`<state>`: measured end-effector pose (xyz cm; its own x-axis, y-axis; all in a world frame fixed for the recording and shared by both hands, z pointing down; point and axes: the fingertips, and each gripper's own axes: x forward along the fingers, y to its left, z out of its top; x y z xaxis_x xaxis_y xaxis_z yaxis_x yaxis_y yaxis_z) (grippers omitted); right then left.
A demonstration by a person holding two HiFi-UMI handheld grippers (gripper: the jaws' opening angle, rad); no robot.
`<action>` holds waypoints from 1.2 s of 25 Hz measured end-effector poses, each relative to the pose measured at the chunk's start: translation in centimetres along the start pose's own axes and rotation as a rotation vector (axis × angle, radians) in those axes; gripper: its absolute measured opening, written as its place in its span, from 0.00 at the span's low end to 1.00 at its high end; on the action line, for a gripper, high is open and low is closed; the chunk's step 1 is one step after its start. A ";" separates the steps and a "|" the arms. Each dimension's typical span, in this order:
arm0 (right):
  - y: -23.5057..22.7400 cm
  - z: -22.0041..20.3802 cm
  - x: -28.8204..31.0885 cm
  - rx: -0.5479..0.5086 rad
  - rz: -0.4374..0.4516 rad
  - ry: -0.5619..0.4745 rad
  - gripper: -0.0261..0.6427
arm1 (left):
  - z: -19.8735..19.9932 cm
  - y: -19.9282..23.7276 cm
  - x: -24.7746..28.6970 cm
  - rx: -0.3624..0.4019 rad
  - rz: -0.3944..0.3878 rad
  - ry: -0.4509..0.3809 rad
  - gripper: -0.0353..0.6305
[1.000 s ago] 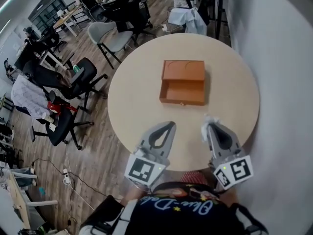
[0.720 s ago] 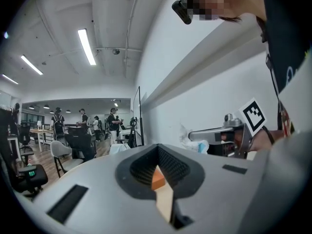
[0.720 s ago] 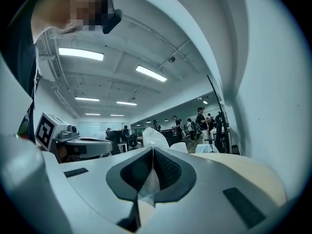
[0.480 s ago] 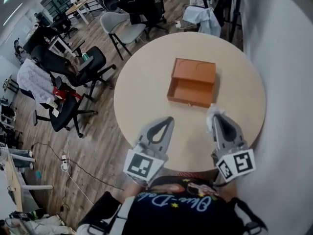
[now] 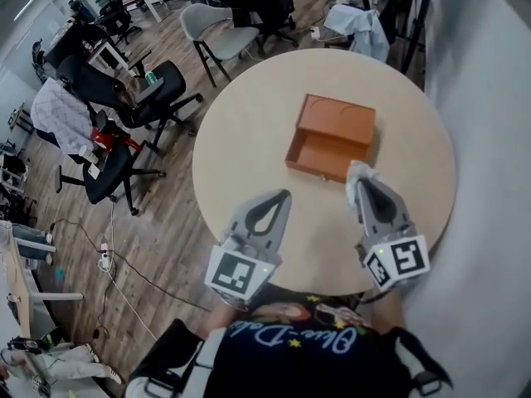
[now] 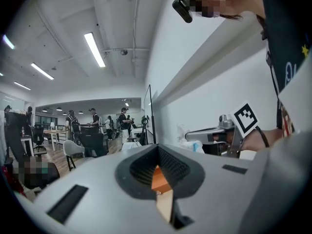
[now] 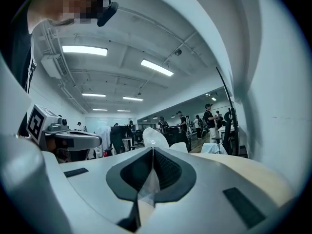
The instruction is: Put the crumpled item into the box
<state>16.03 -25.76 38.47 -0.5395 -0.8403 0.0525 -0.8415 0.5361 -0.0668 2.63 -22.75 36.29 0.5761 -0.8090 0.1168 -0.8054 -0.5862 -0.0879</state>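
Observation:
An open orange box (image 5: 330,138) lies on the round beige table (image 5: 241,139), lid flipped back toward the far side. My right gripper (image 5: 362,181) is shut on a crumpled white paper (image 5: 358,172), held just above the box's near right corner. The paper sticks up beyond the closed jaws in the right gripper view (image 7: 152,136). My left gripper (image 5: 280,197) is shut with nothing in it, hovering over the near part of the table, left of the box. Through its jaws a sliver of the orange box (image 6: 160,178) shows.
Office chairs (image 5: 137,98) stand on the wood floor left of the table, with more desks and people beyond. A white wall (image 5: 489,98) runs close along the table's right side. A white cloth (image 5: 357,19) hangs on a chair behind the table.
My right gripper has carried the crumpled paper forward from the near table edge to the box's near right corner. The left gripper has stayed about where it was.

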 end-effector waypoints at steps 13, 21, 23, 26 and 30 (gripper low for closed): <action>-3.0 -5.5 7.8 -0.006 -0.055 0.180 0.05 | -1.0 5.0 4.0 -0.004 -0.014 0.038 0.04; -4.4 -10.5 12.2 -0.042 -0.089 0.354 0.05 | -2.5 8.3 5.3 -0.032 -0.022 0.050 0.04; -4.8 -11.8 13.2 -0.052 -0.092 0.398 0.05 | -2.9 9.0 5.5 -0.038 -0.020 0.056 0.04; -5.2 -13.4 14.6 -0.061 -0.099 0.453 0.05 | -3.3 10.2 5.5 -0.054 -0.016 0.061 0.04; -5.4 -15.2 16.0 -0.076 -0.095 0.512 0.05 | -4.1 11.3 5.5 -0.075 -0.007 0.076 0.04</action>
<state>11.48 -40.87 54.85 -0.3890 -0.7488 0.5367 -0.8770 0.4794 0.0331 -3.85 -33.66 39.97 0.5720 -0.7976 0.1917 -0.8111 -0.5847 -0.0126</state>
